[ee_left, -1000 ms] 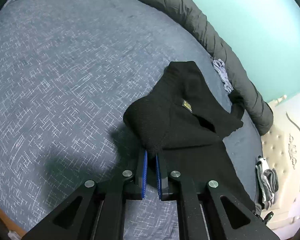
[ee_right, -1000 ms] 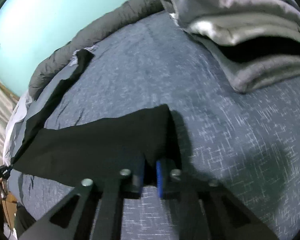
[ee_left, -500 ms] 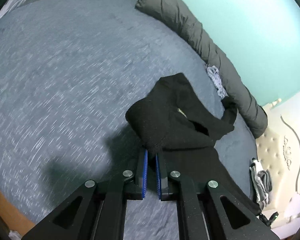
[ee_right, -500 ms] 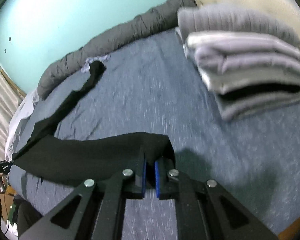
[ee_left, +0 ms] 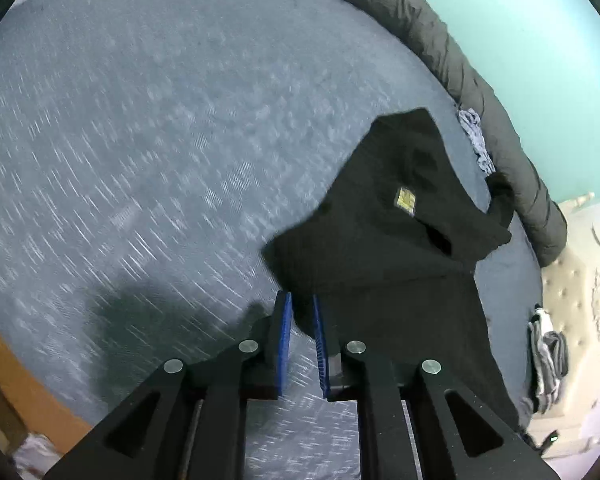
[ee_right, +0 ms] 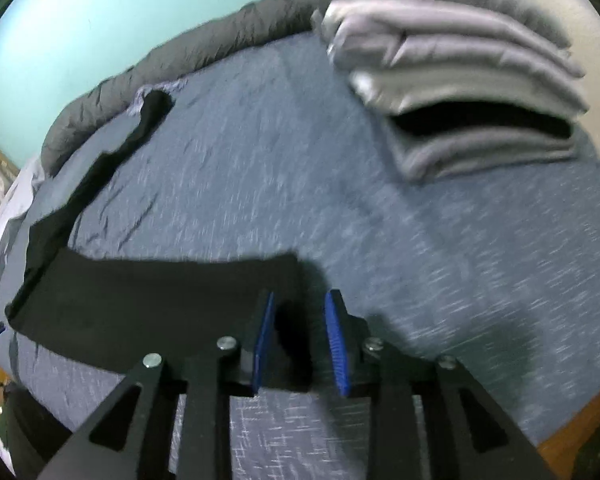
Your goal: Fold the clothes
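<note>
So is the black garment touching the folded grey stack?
Apart. The right wrist view shows bare blue bedsheet between the black garment and the folded grey stack.

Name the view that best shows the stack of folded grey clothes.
The right wrist view: the stack of folded grey clothes fills its upper right, layers visible though blurred. The left wrist view shows only a small, distorted grey pile at its right edge, possibly the same stack.

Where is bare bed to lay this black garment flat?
Widest free patch: bedspread left of the black garment, between the wooden edge and rolled duvet. Also between garment and folded stack. Crowded by the duvet, where small clothes lie.
</note>
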A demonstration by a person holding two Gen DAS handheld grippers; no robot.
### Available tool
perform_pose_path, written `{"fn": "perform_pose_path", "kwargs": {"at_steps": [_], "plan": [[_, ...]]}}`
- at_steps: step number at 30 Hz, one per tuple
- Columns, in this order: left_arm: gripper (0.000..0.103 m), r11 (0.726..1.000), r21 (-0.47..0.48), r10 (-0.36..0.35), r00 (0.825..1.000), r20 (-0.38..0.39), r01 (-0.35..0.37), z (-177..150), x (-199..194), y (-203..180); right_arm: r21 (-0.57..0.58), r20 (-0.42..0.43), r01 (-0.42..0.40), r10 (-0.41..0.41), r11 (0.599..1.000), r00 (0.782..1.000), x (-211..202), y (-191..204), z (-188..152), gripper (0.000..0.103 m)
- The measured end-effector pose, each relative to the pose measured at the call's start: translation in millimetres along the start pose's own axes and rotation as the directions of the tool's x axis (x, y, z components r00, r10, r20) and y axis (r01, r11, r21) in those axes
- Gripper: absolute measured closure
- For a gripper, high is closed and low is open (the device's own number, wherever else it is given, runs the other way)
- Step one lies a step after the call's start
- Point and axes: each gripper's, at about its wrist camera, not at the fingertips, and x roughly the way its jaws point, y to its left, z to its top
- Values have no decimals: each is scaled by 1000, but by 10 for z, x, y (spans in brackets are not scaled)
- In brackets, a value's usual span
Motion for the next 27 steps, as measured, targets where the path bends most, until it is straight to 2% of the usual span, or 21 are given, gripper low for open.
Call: {"fn": "perform_pose_path", "kwargs": {"at_steps": [5,9,11,17,20,22,27], "plan": [[89,999,52,12,999,52,-14,116,-326,-70,-14,30,2,-2,1000,1000,-184,21,138,72],[78,998,64,-8,997,77,3,165,-475,-197,-13,1,-9,9,1000,1000,-110,63,162,69],[76,998,68,-20,996,84,14,182,-528,-265,-11,-17,-15,15,1000,1000,-60,78,167,68],[70,994,104,-31,995,92,22,198,-541,-649,20,-29,-31,32,999,999,1,30,161,67],[67,992,122,-38,995,96,26,207,-536,-858,16,-41,-61,61,998,997,53,25,172,59],[66,990,138,-50,994,100,36,220,-508,-1016,18,-64,-73,74,997,995,132,19,169,57],[55,980,187,-89,991,101,69,251,-302,-1429,30,-62,-37,38,999,997,271,21,193,57]]}}
